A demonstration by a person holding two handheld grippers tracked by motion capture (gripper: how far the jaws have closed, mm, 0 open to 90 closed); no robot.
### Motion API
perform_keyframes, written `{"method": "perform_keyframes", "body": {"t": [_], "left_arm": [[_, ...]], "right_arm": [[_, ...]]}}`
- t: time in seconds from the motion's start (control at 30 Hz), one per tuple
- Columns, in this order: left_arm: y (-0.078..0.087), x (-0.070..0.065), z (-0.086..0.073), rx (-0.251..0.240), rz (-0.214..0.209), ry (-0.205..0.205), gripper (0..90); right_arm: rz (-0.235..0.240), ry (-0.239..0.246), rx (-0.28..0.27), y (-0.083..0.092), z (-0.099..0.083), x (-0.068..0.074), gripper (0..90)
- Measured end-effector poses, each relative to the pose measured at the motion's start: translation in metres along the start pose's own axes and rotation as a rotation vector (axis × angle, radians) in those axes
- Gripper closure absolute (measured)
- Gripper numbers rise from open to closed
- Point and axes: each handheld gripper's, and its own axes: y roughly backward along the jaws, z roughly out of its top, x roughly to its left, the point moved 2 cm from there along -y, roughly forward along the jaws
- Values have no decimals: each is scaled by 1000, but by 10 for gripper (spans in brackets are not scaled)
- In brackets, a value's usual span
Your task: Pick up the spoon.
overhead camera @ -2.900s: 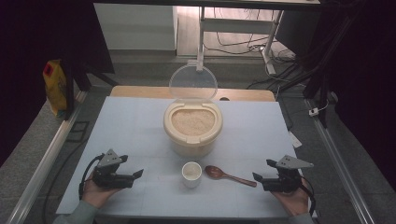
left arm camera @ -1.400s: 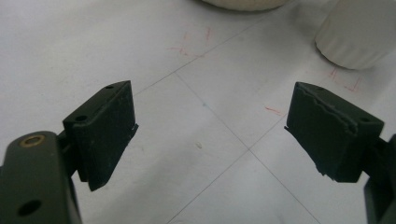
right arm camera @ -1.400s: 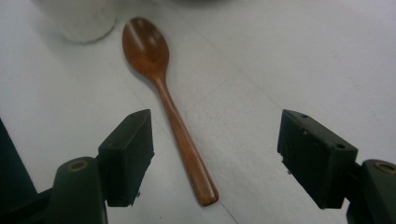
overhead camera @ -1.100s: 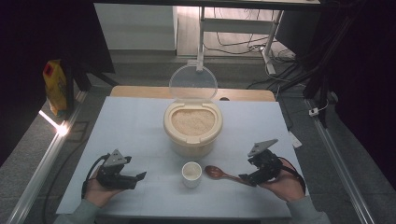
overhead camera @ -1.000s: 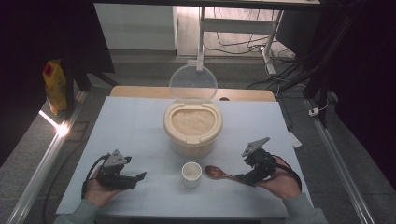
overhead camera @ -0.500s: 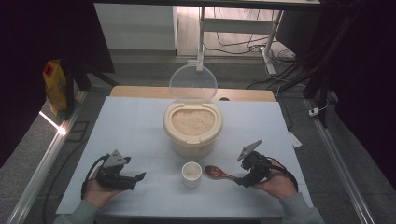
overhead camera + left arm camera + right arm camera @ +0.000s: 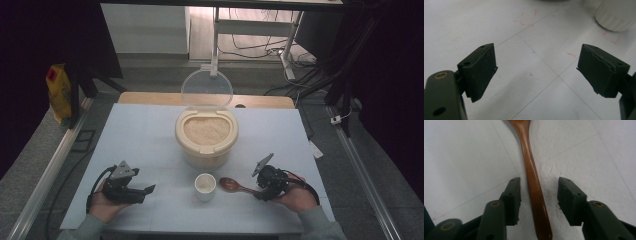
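A brown wooden spoon (image 7: 231, 185) lies on the white table, bowl end toward a small white cup (image 7: 205, 184). My right gripper (image 7: 259, 192) is tipped down over the spoon's handle (image 7: 531, 170). Its jaws have just been closing and now stand one on each side of the handle, with a small gap at each pad, so it is open (image 7: 539, 195). My left gripper (image 7: 147, 190) rests low at the table's front left, wide open with bare table between its jaws (image 7: 536, 67). The cup's base (image 7: 616, 15) shows beyond it.
A cream container of rice (image 7: 206, 131) stands at the table's middle behind the cup, its clear lid (image 7: 206, 90) tipped up at the back. A yellow bag (image 7: 59, 92) sits off the table at far left. Metal rails run along both sides.
My right gripper has come down and leftward over the spoon's handle, and its jaws have narrowed around it. The left gripper, cup and container have stayed put.
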Motion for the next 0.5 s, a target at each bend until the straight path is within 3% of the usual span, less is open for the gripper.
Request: {"method": "perform_keyframes", "body": {"t": [0.3, 0.37, 0.4, 0.5], "left_arm": [[0, 0, 0, 0, 1, 1, 148], [0, 0, 0, 1, 1, 1, 148], [0, 0, -1, 3, 1, 2, 147], [0, 0, -1, 4, 4, 4, 147]], "right_arm": [[-7, 4, 33, -2, 0, 0, 671], [-12, 28, 51, -3, 2, 2, 738], [-16, 55, 62, -3, 3, 4, 754], [-29, 70, 83, -3, 6, 8, 772]]}}
